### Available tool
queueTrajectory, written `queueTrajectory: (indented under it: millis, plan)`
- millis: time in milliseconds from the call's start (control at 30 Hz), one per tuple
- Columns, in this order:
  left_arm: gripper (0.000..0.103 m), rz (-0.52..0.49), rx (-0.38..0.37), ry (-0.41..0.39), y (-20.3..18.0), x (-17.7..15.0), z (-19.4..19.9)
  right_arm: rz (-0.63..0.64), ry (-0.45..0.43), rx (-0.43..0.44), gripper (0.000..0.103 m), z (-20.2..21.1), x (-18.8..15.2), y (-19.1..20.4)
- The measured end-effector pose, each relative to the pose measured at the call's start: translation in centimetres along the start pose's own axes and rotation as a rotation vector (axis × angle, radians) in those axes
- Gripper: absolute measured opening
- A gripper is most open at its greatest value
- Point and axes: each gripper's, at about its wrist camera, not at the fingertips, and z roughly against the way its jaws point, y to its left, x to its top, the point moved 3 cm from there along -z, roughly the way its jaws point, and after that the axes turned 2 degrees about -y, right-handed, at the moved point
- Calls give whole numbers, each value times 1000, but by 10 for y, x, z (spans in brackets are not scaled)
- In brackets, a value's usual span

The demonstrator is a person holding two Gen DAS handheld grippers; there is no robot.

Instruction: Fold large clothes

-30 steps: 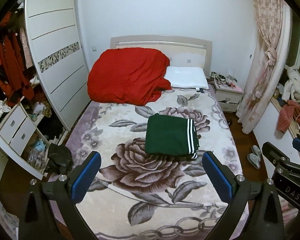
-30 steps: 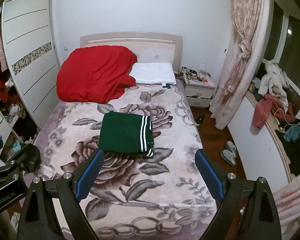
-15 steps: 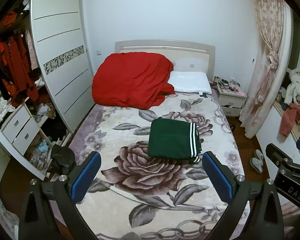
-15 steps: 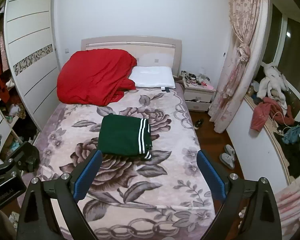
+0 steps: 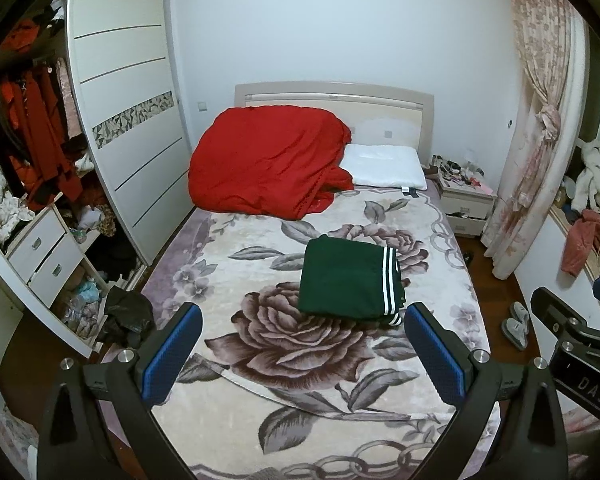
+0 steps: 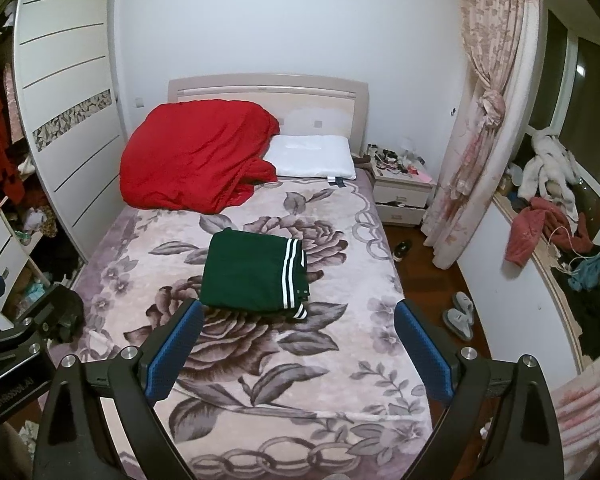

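Observation:
A dark green garment with white stripes (image 5: 348, 280) lies folded into a neat rectangle on the floral bedspread (image 5: 284, 344), about mid-bed; it also shows in the right wrist view (image 6: 252, 272). My left gripper (image 5: 302, 340) is open and empty, held high above the foot of the bed, well short of the garment. My right gripper (image 6: 298, 338) is open and empty too, at a like height beside it. Each gripper's body shows at the edge of the other's view.
A red quilt (image 5: 268, 160) and white pillow (image 5: 384, 166) lie at the headboard. An open, cluttered wardrobe (image 5: 40, 184) stands left. A nightstand (image 5: 464, 200), curtain (image 5: 536, 128), slippers (image 5: 514, 324) and a clothes-strewn ledge (image 6: 548, 216) are on the right.
Both grippers have pulled back and up from the bed, so the bed and folded garment look smaller and farther. Both stay open. The garment has not moved.

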Motion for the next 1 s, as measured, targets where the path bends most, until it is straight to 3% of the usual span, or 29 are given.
queueTrajectory:
  millis: [1000]
  plan:
    - [103, 12, 16, -28, 0, -1, 19, -18, -16, -9, 99, 7, -10, 1]
